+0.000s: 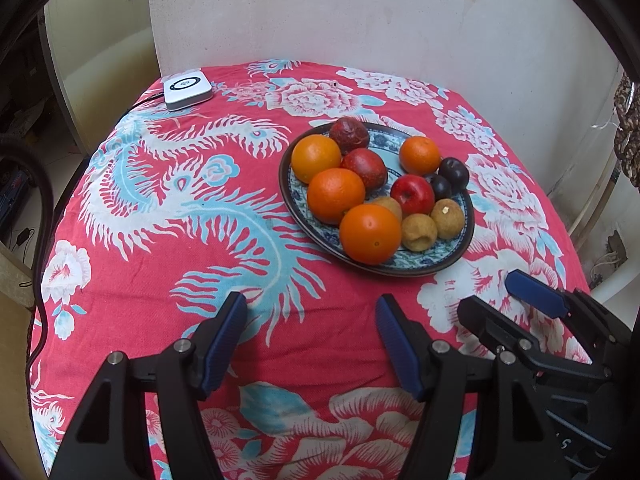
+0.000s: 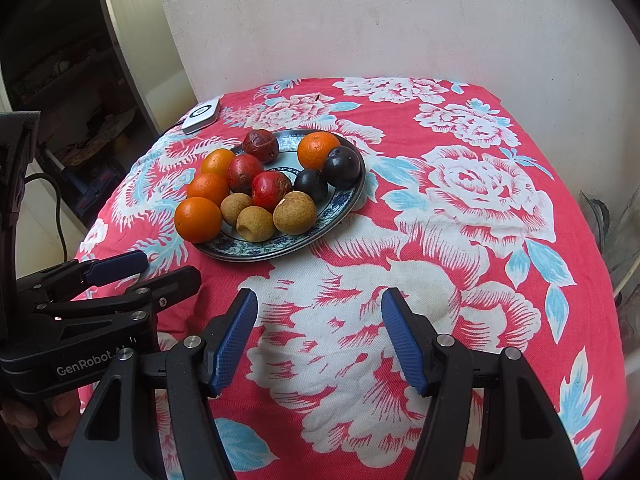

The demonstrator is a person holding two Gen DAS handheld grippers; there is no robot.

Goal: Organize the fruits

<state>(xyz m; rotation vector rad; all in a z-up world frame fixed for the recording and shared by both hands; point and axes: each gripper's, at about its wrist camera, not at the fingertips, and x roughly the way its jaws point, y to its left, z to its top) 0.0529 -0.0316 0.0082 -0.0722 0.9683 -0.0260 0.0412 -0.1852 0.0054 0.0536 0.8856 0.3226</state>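
**Fruit sorted by kind on one plate, both grippers waiting short of it**

Fruit sits grouped on a patterned plate (image 1: 460, 248) near the middle of a red floral tablecloth (image 1: 160, 280). Three oranges (image 1: 370, 234) run in a curve along the plate's left edge, touching one another, and a fourth (image 1: 419, 155) lies apart at the far side. Three tan fruits (image 1: 419, 232) cluster at the near right, two dark plums (image 1: 453, 173) at the right rim, and the red fruits (image 1: 412, 194) fill the centre. The layout reads as like with like, so the lone orange looks the one piece out of place; that is a judgement, not something shown.

The left gripper (image 1: 312, 336) is held low over the cloth, just short of the plate, jaws wide apart and holding nothing. The right gripper (image 2: 320, 336) hangs beside it, likewise spread wide and empty; in the left view it shows at the lower right (image 1: 516, 300). Both point toward the plate, probably to keep every fruit in sight before a pick is chosen.

A white device (image 1: 187, 89) with a cable lies at the far left corner, well apart from the fruit.
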